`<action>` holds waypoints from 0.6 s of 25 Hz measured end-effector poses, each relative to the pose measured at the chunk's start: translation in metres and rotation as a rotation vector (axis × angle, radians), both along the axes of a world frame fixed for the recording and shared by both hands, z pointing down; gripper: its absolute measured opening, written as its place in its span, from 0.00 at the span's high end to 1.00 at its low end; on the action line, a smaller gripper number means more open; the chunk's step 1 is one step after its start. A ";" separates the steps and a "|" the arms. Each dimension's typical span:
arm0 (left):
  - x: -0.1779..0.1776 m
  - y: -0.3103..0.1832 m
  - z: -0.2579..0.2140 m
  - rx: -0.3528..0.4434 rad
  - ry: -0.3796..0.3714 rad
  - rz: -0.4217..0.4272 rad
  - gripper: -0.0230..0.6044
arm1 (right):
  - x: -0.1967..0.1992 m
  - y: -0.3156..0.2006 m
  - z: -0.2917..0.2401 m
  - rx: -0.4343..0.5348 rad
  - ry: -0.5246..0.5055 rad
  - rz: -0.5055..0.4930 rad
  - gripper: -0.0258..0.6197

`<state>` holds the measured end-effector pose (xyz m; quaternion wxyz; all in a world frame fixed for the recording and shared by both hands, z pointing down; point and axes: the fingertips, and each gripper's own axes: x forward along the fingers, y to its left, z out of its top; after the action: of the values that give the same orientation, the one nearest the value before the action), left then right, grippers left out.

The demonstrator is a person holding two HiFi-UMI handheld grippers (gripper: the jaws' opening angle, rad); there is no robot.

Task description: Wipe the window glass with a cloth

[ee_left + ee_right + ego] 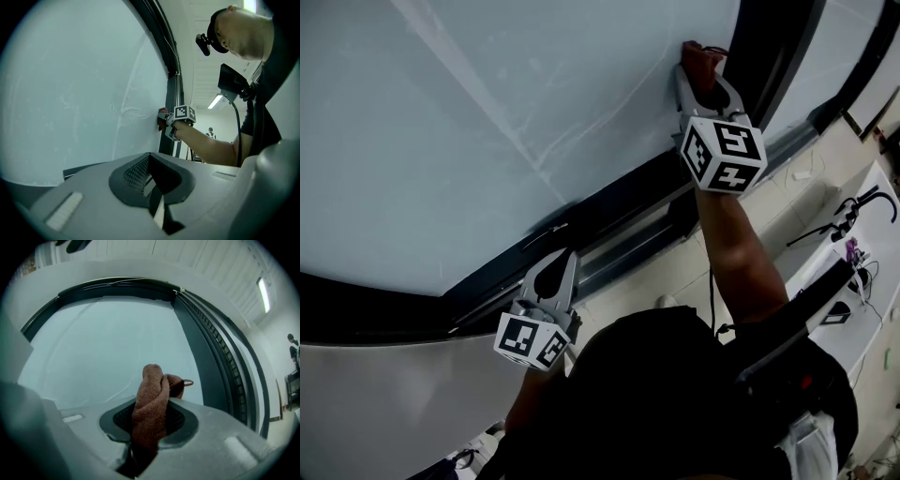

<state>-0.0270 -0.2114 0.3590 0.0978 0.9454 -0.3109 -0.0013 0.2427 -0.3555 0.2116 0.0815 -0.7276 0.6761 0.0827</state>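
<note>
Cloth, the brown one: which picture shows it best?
The right gripper view: the cloth fills the middle, clamped between the jaws. The head view shows only its tip at the glass. The left gripper view shows just a tiny, far-off scrap.

A pale tiled floor (661, 281) is running along the foot of the dark window frame (619, 202). At its right side a white tabletop (877, 239) is carrying black cables (853, 214) and a small purple object (851, 249) near its edge.
</note>
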 end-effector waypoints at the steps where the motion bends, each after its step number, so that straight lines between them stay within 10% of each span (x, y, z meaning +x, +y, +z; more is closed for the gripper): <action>1: -0.002 0.001 0.000 -0.001 0.003 0.000 0.94 | -0.007 0.001 -0.001 0.003 -0.010 -0.013 0.83; 15: -0.047 0.014 0.004 -0.010 0.029 -0.016 0.94 | -0.094 0.015 -0.004 0.017 -0.003 -0.108 0.83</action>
<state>-0.0742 -0.1978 0.3633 0.1068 0.9422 -0.3173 -0.0142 0.1489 -0.3401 0.2072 0.0932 -0.6896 0.7134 0.0831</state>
